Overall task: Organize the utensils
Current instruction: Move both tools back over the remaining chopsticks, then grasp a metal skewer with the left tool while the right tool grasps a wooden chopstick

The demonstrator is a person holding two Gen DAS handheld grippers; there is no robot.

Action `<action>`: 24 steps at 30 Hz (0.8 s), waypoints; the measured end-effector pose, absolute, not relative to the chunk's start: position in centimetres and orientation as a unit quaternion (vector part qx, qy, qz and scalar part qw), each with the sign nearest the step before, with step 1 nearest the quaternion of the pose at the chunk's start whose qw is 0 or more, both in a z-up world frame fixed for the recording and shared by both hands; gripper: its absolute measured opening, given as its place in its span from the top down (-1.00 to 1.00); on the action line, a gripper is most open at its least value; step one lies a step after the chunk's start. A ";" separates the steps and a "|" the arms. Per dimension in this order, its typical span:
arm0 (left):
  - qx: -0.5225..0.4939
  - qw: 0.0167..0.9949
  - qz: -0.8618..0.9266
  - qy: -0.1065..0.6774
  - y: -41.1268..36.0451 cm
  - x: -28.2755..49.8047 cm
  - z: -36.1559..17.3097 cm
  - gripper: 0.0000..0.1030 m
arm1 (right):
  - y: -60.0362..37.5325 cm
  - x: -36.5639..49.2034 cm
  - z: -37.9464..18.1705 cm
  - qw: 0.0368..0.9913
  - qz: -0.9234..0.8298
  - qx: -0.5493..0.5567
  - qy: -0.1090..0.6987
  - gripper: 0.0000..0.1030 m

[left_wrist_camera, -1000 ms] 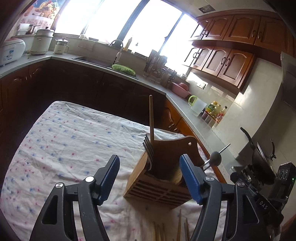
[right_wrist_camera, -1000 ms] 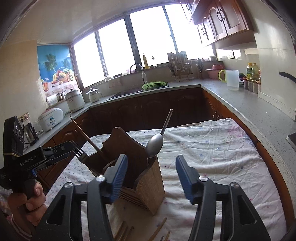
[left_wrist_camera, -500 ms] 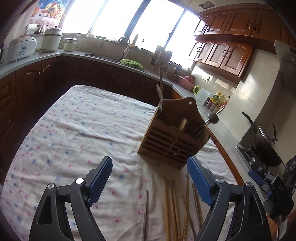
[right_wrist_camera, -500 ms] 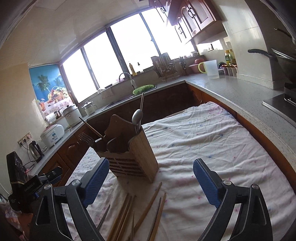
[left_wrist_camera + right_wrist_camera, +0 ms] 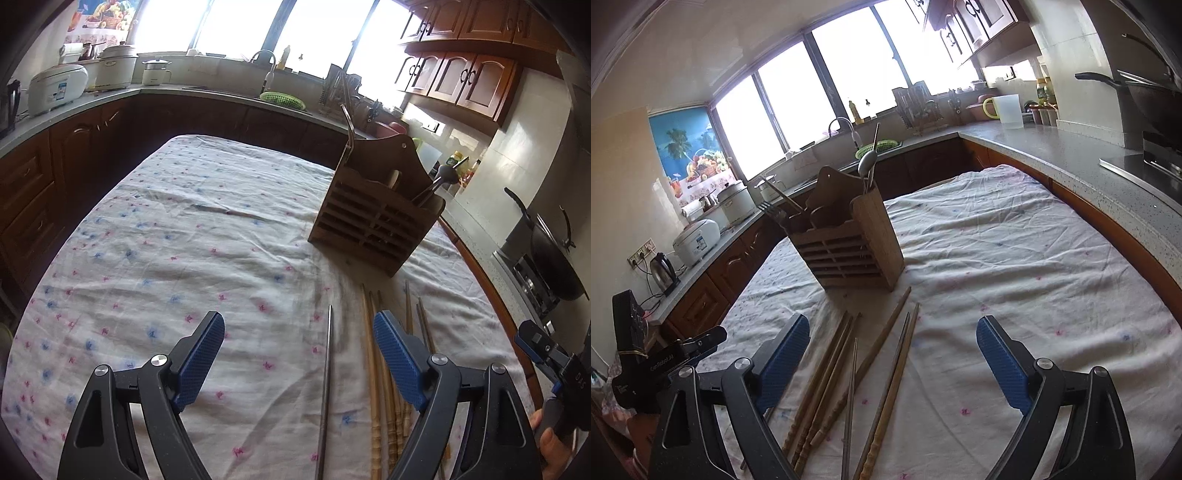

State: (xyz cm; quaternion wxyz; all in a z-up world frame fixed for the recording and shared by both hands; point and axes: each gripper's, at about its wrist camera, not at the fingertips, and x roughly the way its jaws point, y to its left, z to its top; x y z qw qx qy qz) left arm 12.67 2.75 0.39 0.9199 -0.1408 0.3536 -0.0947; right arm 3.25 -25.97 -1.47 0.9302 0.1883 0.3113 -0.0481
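Both grippers, left (image 5: 298,349) and right (image 5: 891,355), have backed off the wooden holder (image 5: 849,240) with jaws apart and empty, fork and spoon apparently dropped in, so next target is the loose chopsticks (image 5: 886,369) on the cloth.

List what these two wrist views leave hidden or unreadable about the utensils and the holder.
- Slatted wooden utensil holder: its inside and the lower ends of the steel spoon and fork are hidden by its walls in both views.
- Loose wooden chopsticks: the exact count is unclear; the bottom edge and the right gripper's left finger cut them off.
- Thin metal chopstick: its near end runs off the left view's bottom edge, between the left gripper's fingers.
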 end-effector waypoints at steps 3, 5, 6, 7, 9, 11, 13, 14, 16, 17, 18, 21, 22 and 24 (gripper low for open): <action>-0.135 0.918 -0.096 0.360 2.4 12.6 0.3 -0.61 | -25.4 3.3 -1.9 0.929 -0.043 0.184 0.319 -0.81; -0.130 0.919 -0.095 0.361 2.2 12.6 0.3 -0.61 | -25.2 3.4 -2.0 0.928 -0.039 0.183 0.322 -0.81; -0.127 0.918 -0.094 0.362 2.2 12.7 0.3 -0.61 | -25.2 3.4 -2.0 0.928 -0.037 0.182 0.323 -0.81; -0.125 0.918 -0.093 0.364 2.1 12.7 0.3 -0.61 | -25.1 3.5 -2.0 0.928 -0.036 0.181 0.324 -0.81; -0.123 0.917 -0.094 0.368 1.9 12.9 0.2 -0.60 | -25.0 3.6 -2.0 0.928 -0.034 0.179 0.325 -0.81; -0.122 0.915 -0.096 0.372 1.8 13.3 0.1 -0.59 | -25.0 3.9 -2.1 0.927 -0.034 0.177 0.329 -0.80; -0.117 0.913 -0.099 0.377 1.5 13.6 0.0 -0.58 | -25.1 4.0 -2.3 0.925 -0.036 0.178 0.333 -0.80; -0.113 0.912 -0.099 0.381 1.3 13.9 -0.1 -0.58 | -25.2 4.2 -2.4 0.925 -0.037 0.178 0.335 -0.78; -0.106 0.910 -0.100 0.388 0.9 14.3 -0.4 -0.55 | -25.3 4.5 -2.7 0.923 -0.041 0.178 0.339 -0.68; -0.103 0.909 -0.101 0.392 0.7 14.6 -0.5 -0.50 | -25.4 4.7 -2.8 0.921 -0.042 0.178 0.343 -0.57; -0.099 0.907 -0.103 0.396 0.4 14.9 -0.6 -0.44 | -25.6 5.0 -3.0 0.919 -0.044 0.179 0.348 -0.51; -0.086 0.902 -0.108 0.409 -0.4 16.1 -0.9 -0.21 | -26.1 6.0 -3.7 0.913 -0.050 0.181 0.363 -0.20; -0.083 0.899 -0.111 0.416 -0.7 16.6 -1.1 -0.15 | -26.2 6.4 -3.9 0.910 -0.053 0.181 0.369 -0.07; -0.077 0.893 -0.114 0.429 -1.2 17.7 -1.5 0.03 | -26.4 7.3 -4.4 0.905 -0.056 0.179 0.381 0.08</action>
